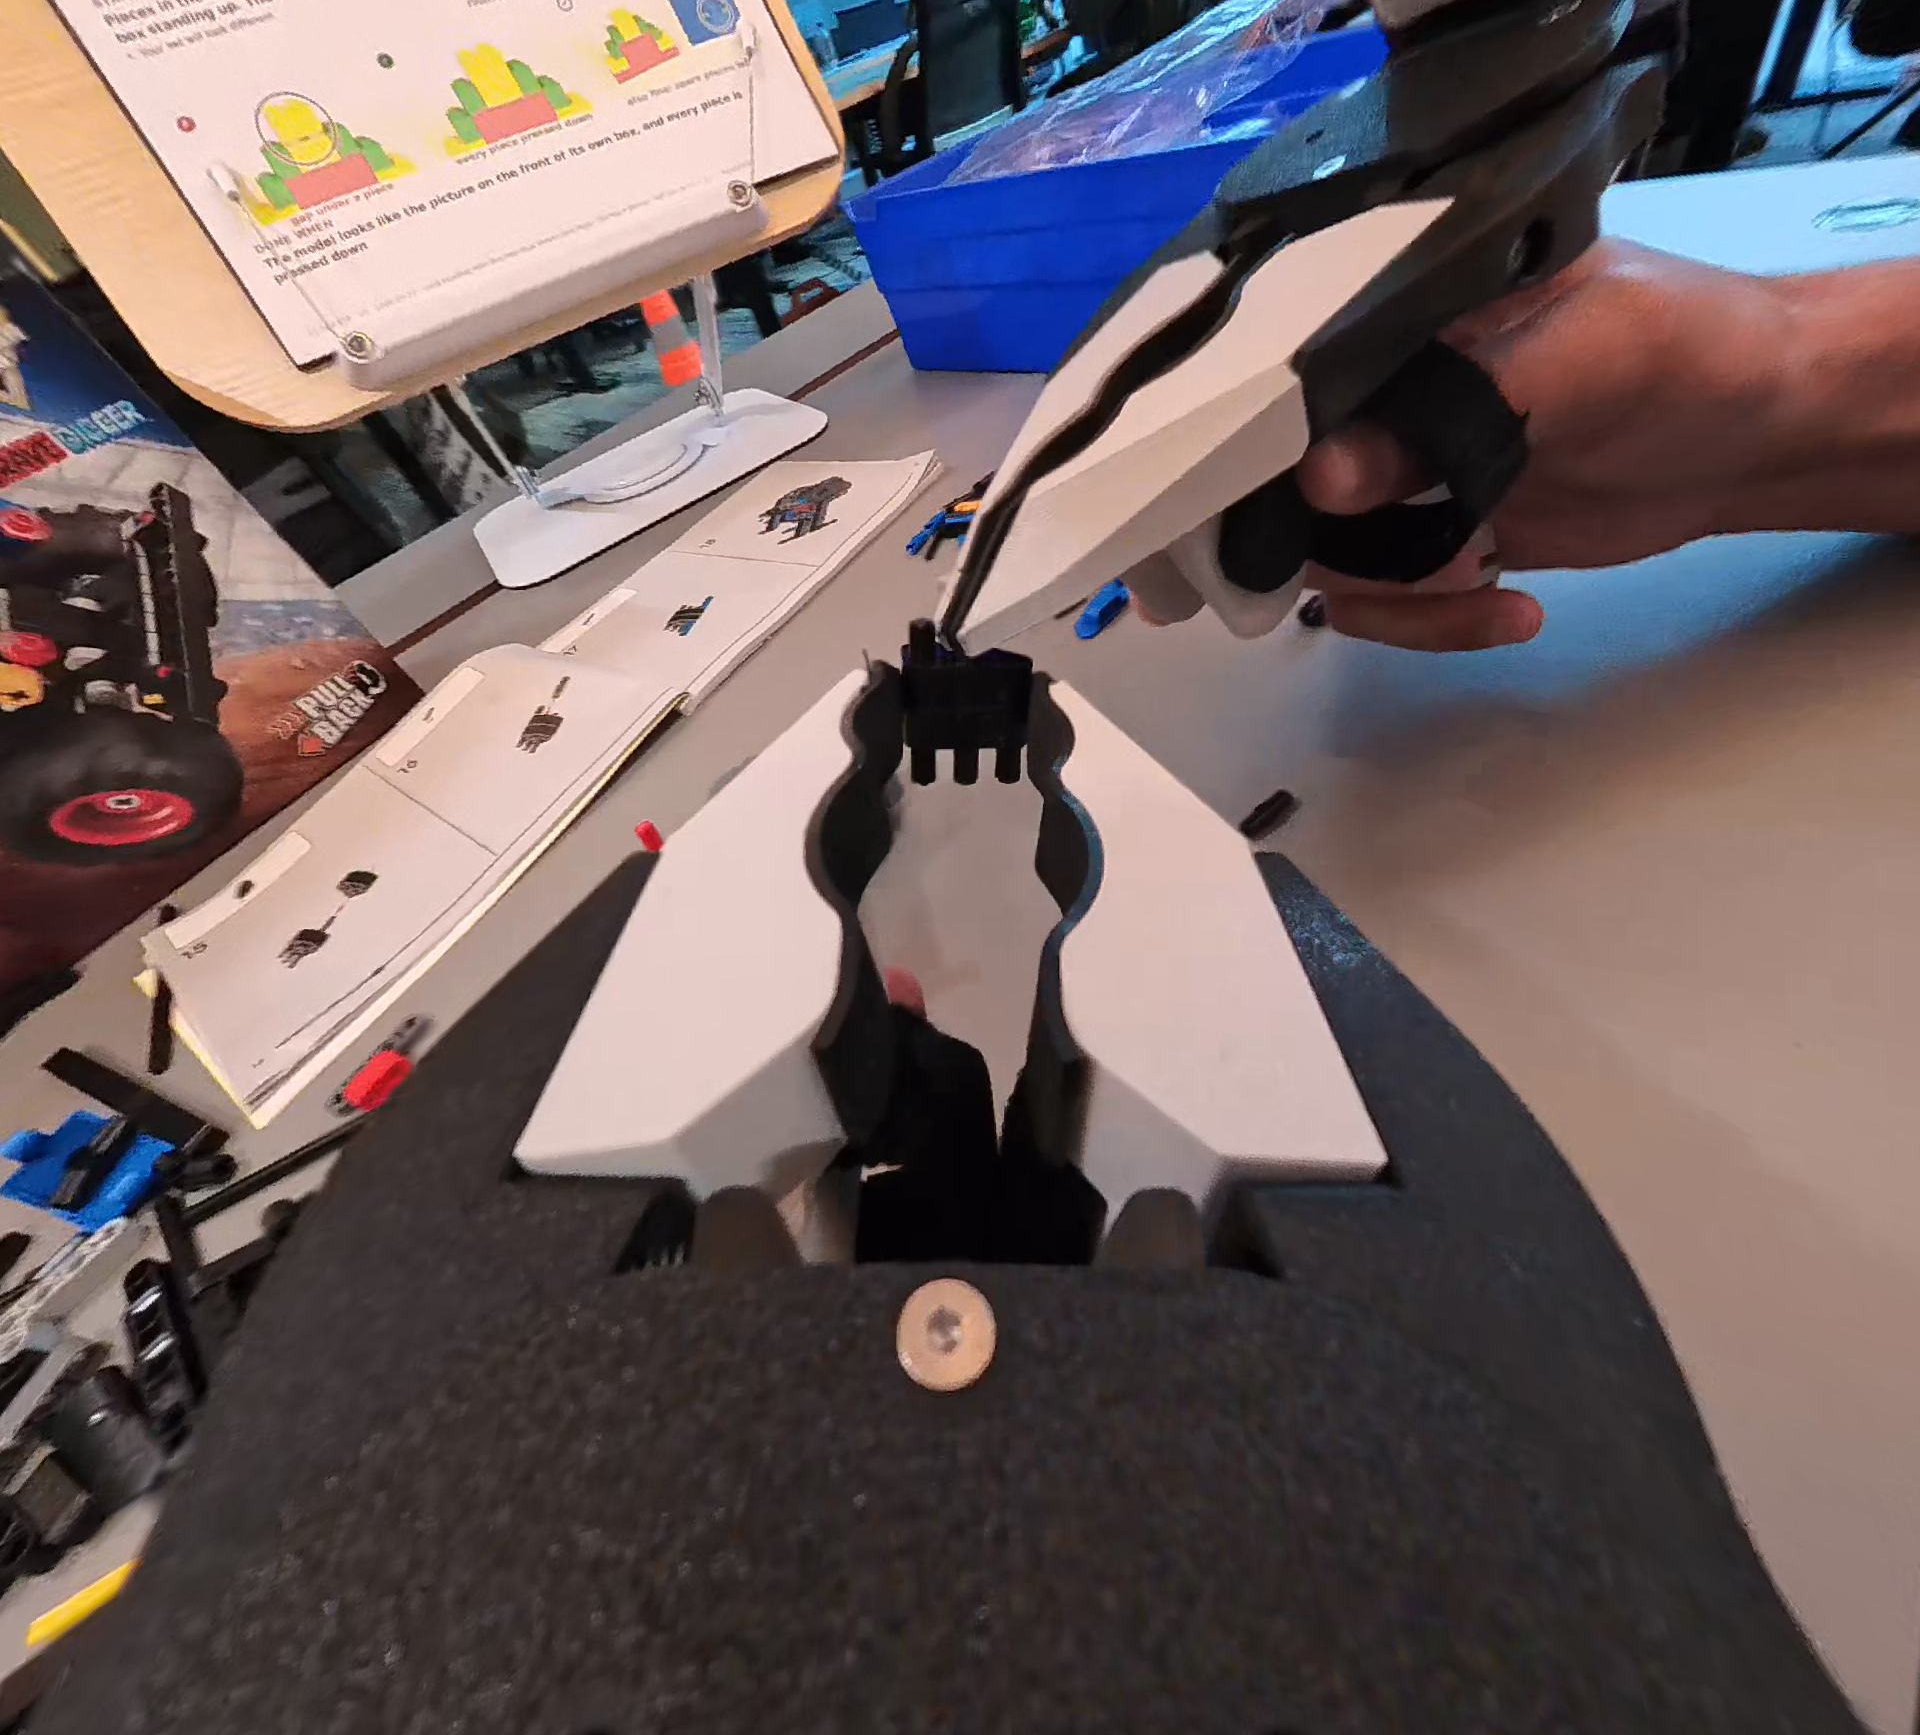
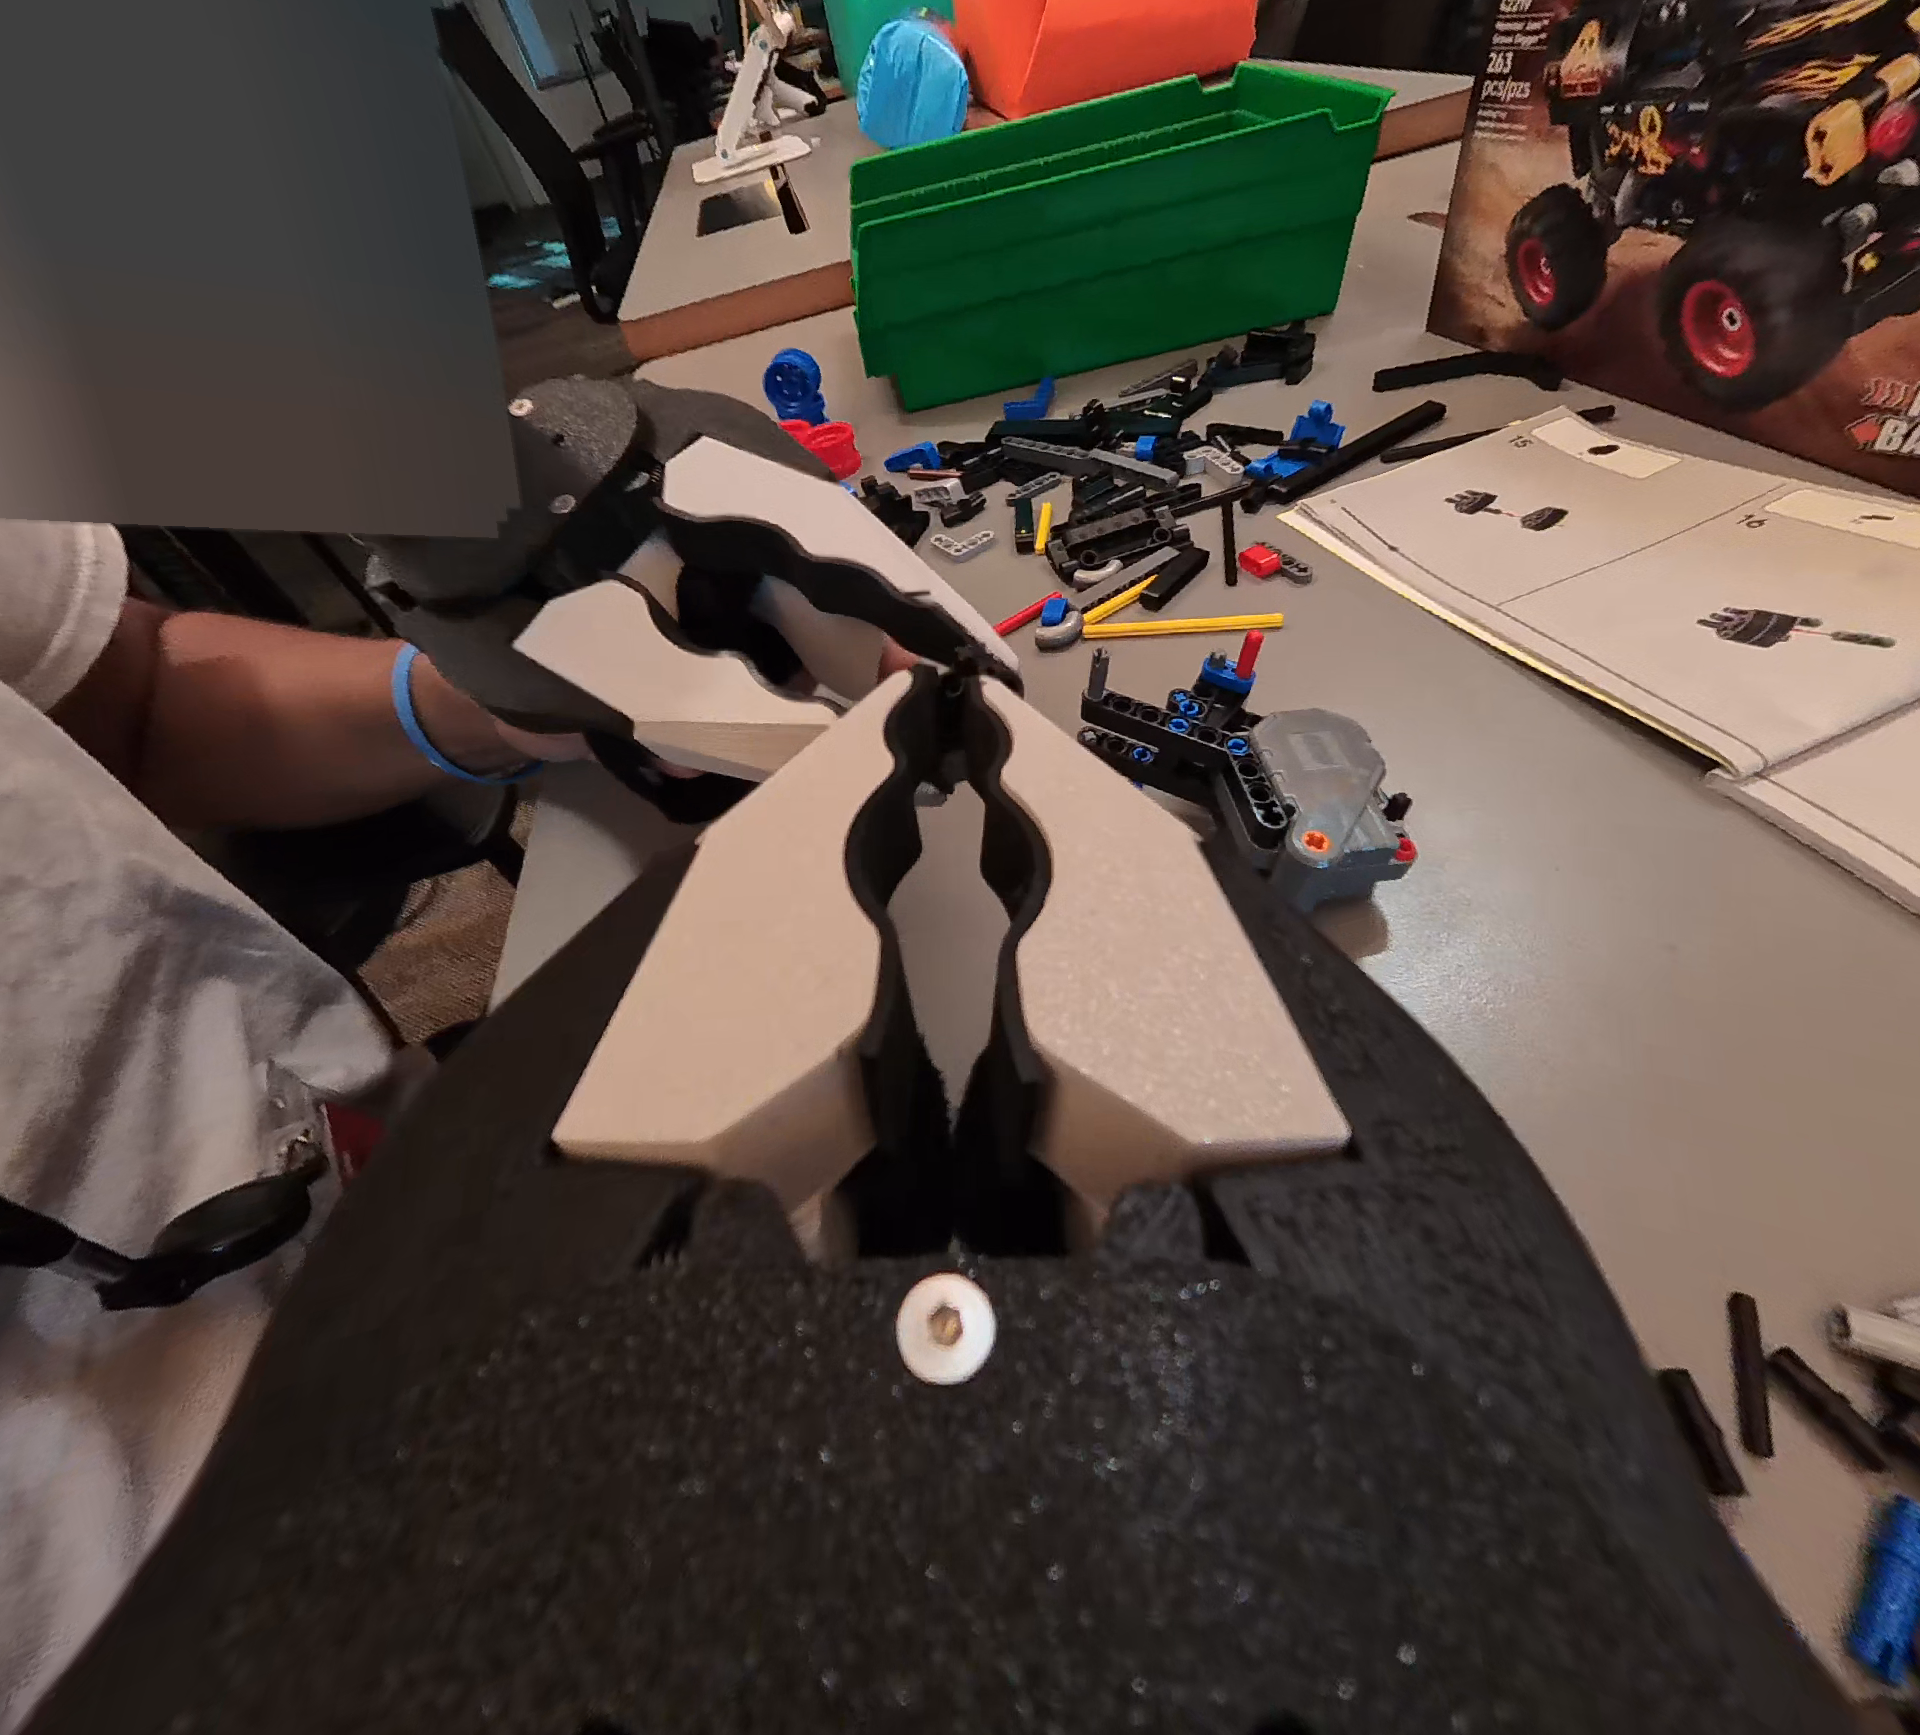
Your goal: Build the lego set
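The lego set's small black piece (image 1: pixel 961 714), dark with three stubby pegs, is sitting mid-frame, clamped at the tips of the left gripper (image 1: pixel 956 698). To its right, the right gripper (image 1: pixel 961 620) is pinching a thin black pin (image 2: pixel 951 683) closed against it. Misalignment could be popping the pin loose onto the table (image 1: pixel 1558 854), among the scattered parts (image 2: pixel 1122 480).

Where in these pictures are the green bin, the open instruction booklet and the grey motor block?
green bin (image 2: pixel 1101 251), right wrist view, on its long front wall.
instruction booklet (image 2: pixel 1621 584), right wrist view, on the open page.
grey motor block (image 2: pixel 1325 776), right wrist view, on its top face.
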### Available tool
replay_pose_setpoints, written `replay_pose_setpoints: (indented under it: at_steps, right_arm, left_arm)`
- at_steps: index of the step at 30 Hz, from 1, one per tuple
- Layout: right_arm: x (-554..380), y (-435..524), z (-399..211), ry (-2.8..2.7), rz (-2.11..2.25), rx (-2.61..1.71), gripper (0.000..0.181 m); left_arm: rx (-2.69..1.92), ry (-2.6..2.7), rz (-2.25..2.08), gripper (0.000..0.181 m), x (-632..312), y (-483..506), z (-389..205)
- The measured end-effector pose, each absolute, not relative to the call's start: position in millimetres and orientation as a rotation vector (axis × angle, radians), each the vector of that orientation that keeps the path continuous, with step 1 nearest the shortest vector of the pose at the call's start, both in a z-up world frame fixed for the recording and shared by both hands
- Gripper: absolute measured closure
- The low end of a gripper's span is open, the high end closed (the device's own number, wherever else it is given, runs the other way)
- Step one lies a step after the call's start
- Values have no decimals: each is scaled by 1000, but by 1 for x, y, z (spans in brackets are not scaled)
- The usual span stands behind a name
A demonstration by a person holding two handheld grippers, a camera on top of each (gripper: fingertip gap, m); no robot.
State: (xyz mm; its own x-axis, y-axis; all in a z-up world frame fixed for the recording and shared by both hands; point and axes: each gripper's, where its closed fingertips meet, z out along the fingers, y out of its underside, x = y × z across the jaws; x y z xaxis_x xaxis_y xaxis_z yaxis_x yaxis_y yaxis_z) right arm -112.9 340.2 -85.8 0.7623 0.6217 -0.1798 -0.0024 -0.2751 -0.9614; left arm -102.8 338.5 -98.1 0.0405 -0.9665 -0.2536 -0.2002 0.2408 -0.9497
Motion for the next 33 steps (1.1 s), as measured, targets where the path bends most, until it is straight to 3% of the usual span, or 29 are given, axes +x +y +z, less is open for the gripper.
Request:
replay_pose_setpoints:
  at_steps: [7,22,33]
  right_arm:
    - [-113,341,-93,-529,574,-1795,177]
    - [-108,345,-106,-798,-101,-1759,178]
    - [-106,346,-102,-675,47,-1805,174]
  left_arm:
    - [-1162,1435,-757,160,-103,341,-104]
    - [-1112,1475,-519,159,-98,347,-114]
    - [-1149,1473,-632,159,-97,346,-114]
